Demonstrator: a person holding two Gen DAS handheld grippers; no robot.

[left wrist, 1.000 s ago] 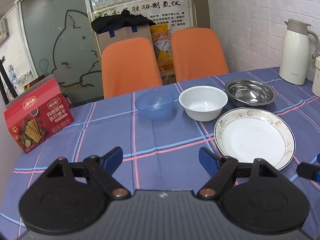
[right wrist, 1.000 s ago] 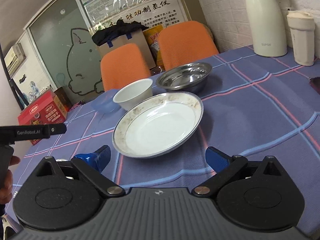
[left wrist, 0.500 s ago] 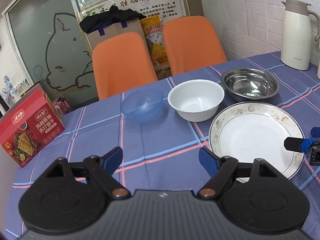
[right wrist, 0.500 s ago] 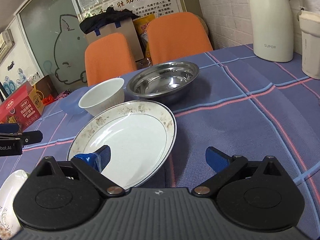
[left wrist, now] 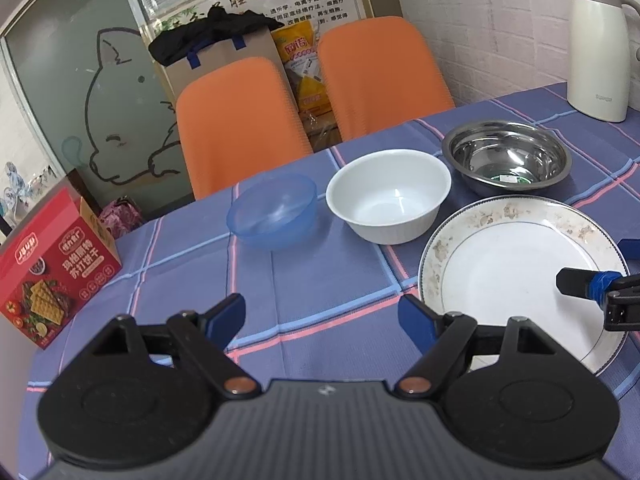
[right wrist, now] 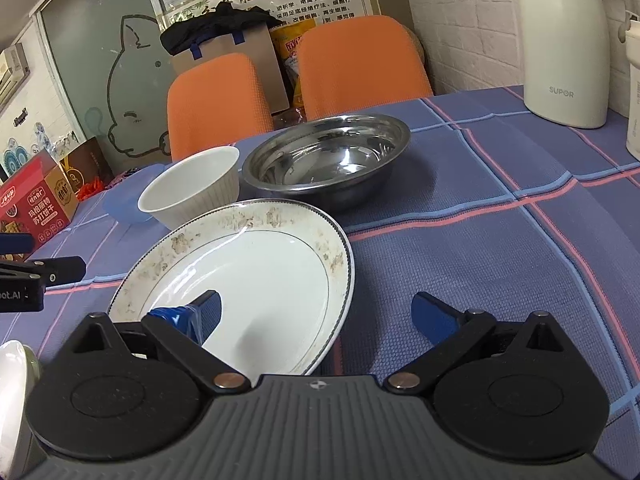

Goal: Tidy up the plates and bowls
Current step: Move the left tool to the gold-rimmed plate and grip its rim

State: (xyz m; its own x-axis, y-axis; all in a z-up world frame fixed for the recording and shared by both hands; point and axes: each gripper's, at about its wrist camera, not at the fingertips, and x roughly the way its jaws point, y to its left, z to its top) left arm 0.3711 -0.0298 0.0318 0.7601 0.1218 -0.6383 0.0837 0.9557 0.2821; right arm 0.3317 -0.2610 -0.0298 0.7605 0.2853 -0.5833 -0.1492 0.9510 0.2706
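While both claws gape, released, the right gripper (right wrist: 316, 312) straddles the near rim of the round, glossy, floral-edged plate (right wrist: 256, 272) on the woven plaid tablecloth (right wrist: 500, 248). Beyond it: ribbed white bowl (right wrist: 192, 192), steel basin (right wrist: 324, 160), translucent blue bowl (left wrist: 272, 210). Left gripper (left wrist: 322, 316) hovers over cloth.

Black grippers (left wrist: 322, 318), seemingly blue-padded fingertips (right wrist: 430, 314)

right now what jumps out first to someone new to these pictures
The big floral-rimmed plate lies nearest, with the open right gripper straddling its near rim, one finger over the plate. Behind it runs a row of bowls: steel bowl, white bowl, blue bowl. The open left gripper hovers over bare tablecloth.
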